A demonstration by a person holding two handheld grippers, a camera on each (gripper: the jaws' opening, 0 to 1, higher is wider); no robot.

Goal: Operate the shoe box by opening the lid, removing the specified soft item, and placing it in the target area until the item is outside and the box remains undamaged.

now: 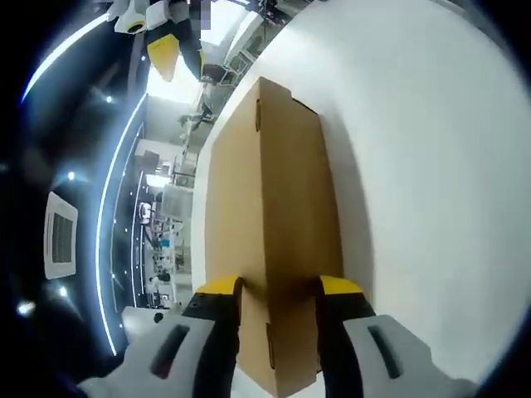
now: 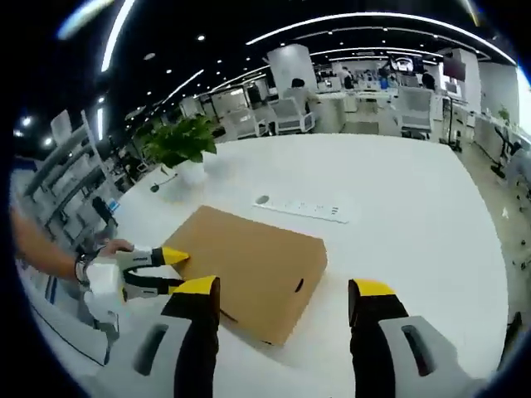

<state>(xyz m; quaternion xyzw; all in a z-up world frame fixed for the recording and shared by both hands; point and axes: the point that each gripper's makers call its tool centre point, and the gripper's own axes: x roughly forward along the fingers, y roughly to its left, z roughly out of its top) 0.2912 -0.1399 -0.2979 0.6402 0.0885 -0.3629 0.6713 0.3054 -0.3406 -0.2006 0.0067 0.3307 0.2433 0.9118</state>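
Lid-opening is barely begun: the cardboard shoe box [image 2: 249,269] lies closed on the white table [image 2: 398,207], so lifting the lid, taking out the soft item and placing it all remain. Your left gripper [image 1: 280,292] straddles the box's near edge, jaws spread; whether they grip I cannot tell. Your right gripper [image 2: 282,298] hovers released above the table, near the box.

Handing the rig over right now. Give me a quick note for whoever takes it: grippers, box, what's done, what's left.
Left gripper: jaws straddling the near end of the shoe box; whether they grip it, I cannot tell.
Right gripper: open, holding nothing, just short of the box's corner.
Box lies flat on the white table, lid closed.
Done: nothing yet.
Left: open lid, take out the soft item, place it.
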